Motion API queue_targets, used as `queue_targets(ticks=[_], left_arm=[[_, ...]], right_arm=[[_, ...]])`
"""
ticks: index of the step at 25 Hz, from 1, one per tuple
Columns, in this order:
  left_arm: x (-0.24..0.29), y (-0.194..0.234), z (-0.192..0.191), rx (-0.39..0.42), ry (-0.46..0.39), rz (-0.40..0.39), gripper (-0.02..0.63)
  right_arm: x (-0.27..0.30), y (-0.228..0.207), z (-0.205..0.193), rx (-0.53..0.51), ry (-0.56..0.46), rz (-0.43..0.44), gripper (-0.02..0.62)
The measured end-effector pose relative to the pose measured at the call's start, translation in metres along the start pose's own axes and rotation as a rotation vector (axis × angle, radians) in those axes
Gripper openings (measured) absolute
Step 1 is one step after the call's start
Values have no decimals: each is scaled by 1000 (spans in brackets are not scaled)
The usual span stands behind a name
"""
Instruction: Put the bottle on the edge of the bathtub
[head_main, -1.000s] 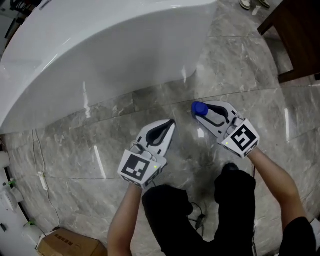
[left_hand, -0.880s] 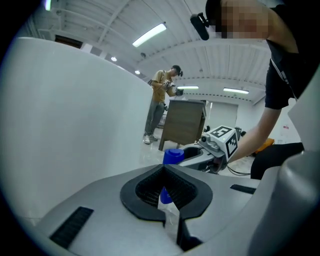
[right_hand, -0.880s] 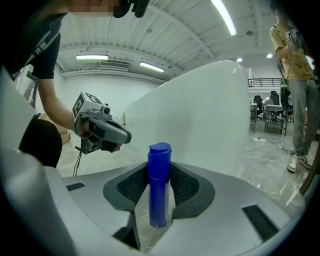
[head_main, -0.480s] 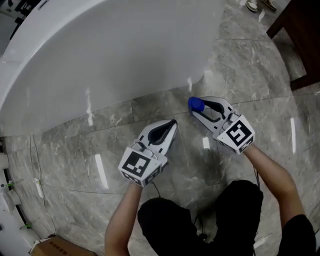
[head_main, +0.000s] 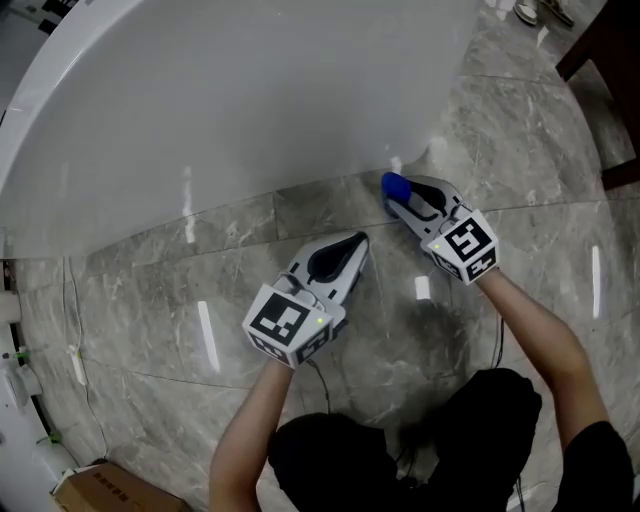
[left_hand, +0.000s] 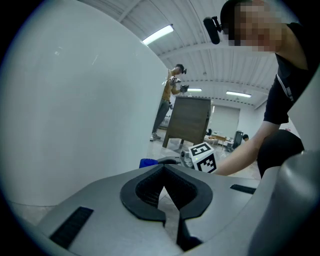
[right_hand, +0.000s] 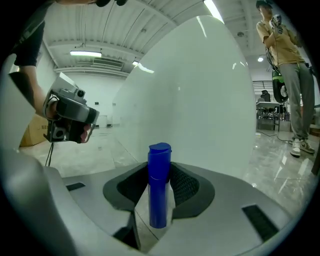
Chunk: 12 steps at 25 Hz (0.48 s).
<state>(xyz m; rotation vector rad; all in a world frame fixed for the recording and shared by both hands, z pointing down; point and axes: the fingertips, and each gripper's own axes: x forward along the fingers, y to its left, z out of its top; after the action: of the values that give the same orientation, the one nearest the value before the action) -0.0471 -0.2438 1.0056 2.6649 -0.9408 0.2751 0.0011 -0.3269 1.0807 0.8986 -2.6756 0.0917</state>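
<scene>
A small blue bottle (head_main: 394, 185) (right_hand: 159, 185) stands upright between the pads of my right gripper (head_main: 407, 196) (right_hand: 159, 167), which is shut on it. Its cap reaches just above the jaws. The gripper holds it low, over the floor, right beside the white bathtub's (head_main: 250, 100) (right_hand: 200, 100) curved outer wall. My left gripper (head_main: 352, 246) (left_hand: 162, 171) is shut with nothing in it, left of and a little nearer to me than the right one, pointing at the bathtub wall (left_hand: 75, 115). The tub's rim lies at the top left of the head view.
Grey marble floor (head_main: 150, 290) runs under both grippers. A cardboard box (head_main: 105, 487) sits at the bottom left, a thin cable (head_main: 72, 330) along the left. Dark wooden furniture (head_main: 618, 55) (left_hand: 187, 122) stands at the far right. A person (right_hand: 287, 75) stands beyond it.
Both grippers have shifted forward toward the tub. The right one, still holding the bottle, now sits close against the tub's wall.
</scene>
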Motion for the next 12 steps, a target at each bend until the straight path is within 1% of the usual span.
queue_targets(ticks=[4,8,12], left_arm=[[-4,2,-6,-19,1,11,11],[-6,6,-8,-64,-18,21,11],[-8,7,-8,-72,-25,27,11]], right_arm=[[13,-8,-13,-6,28,-26,133],[18,-16,-21,-10,39,-62,133],[15,-17,-26,-28,54,-67,135]])
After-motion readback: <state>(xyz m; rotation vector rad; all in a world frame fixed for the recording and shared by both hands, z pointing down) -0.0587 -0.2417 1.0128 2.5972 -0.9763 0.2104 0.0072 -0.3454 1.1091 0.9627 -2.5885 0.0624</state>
